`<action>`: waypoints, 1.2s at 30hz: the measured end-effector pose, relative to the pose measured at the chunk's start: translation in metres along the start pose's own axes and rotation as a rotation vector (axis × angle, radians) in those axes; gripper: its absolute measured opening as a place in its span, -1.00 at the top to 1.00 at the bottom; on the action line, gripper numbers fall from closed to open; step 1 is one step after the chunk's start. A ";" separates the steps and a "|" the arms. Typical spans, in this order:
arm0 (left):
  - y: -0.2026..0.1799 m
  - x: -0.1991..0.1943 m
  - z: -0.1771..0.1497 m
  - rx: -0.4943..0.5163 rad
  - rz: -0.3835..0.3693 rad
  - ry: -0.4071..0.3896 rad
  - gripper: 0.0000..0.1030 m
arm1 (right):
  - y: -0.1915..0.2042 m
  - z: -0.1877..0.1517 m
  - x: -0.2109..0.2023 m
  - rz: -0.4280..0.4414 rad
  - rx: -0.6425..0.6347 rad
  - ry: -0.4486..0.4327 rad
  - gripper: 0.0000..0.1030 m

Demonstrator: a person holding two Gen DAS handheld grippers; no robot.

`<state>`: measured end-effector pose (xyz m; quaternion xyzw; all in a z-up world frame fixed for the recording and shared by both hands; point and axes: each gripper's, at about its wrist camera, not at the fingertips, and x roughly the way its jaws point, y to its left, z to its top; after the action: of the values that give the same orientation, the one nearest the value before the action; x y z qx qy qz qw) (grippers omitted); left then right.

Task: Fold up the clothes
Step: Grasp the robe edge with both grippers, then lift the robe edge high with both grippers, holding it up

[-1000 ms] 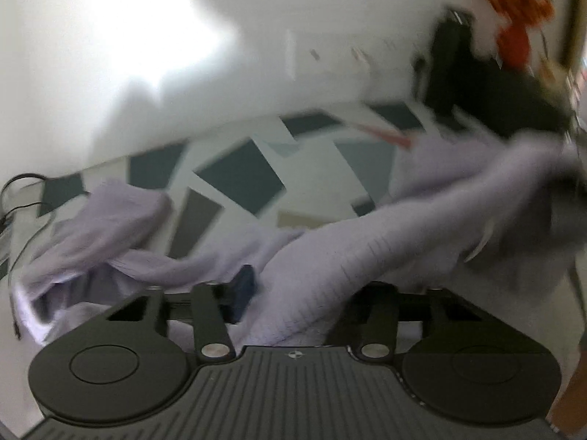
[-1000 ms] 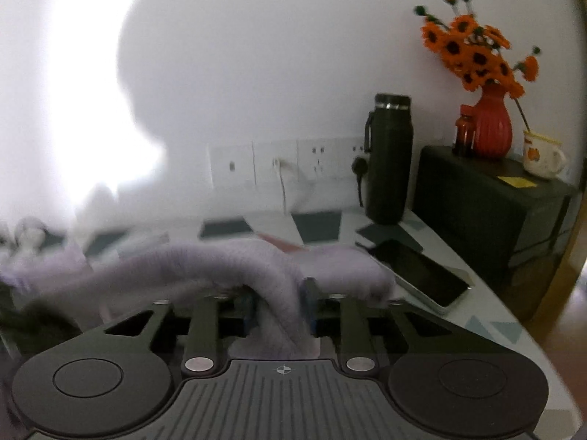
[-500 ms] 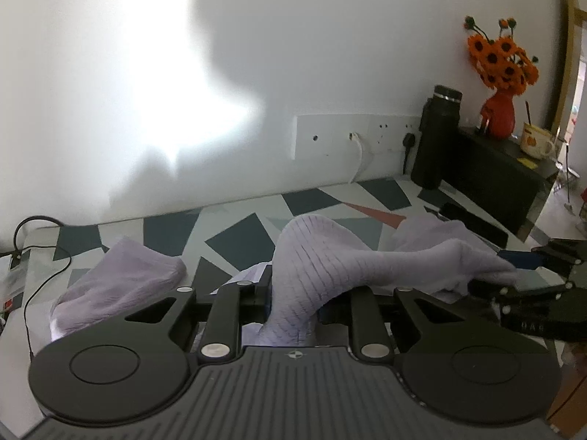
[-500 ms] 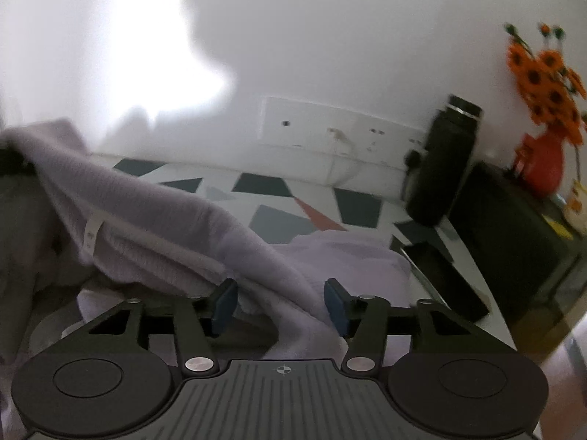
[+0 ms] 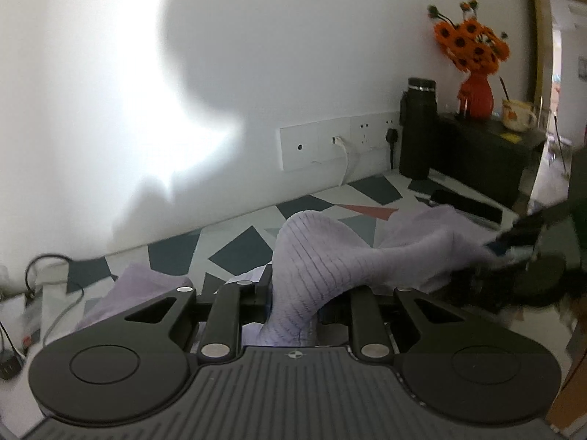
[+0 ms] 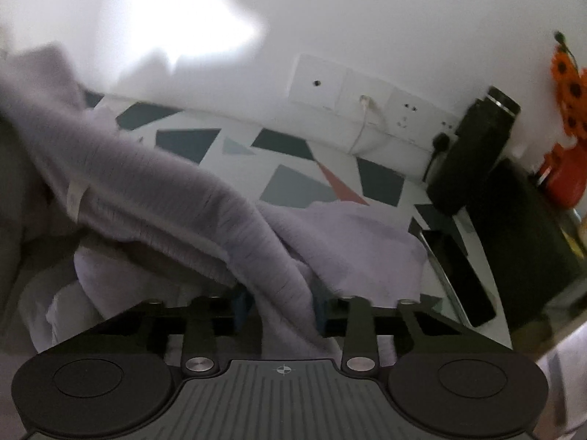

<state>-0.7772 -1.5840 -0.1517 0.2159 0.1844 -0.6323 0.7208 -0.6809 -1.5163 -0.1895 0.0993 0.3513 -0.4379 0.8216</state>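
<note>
1. Your left gripper is pinching the lilac ribbed garment – it's arching up over the patterned table.
2. Your right gripper is closing – the same cloth is bunching between its jaws.

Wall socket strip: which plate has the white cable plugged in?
The second plate from the left: a white cable hangs from it. The leftmost plate shows only a small hole; the black plug sits further right.
</note>
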 end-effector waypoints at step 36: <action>-0.003 0.034 -0.010 -0.066 0.028 0.149 0.67 | -0.020 -0.035 -0.012 -0.005 0.190 0.027 0.39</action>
<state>-0.7752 -1.6072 -0.1784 0.2409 0.2552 -0.5979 0.7207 -0.7187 -1.5039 -0.2040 0.1816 0.3193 -0.4698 0.8027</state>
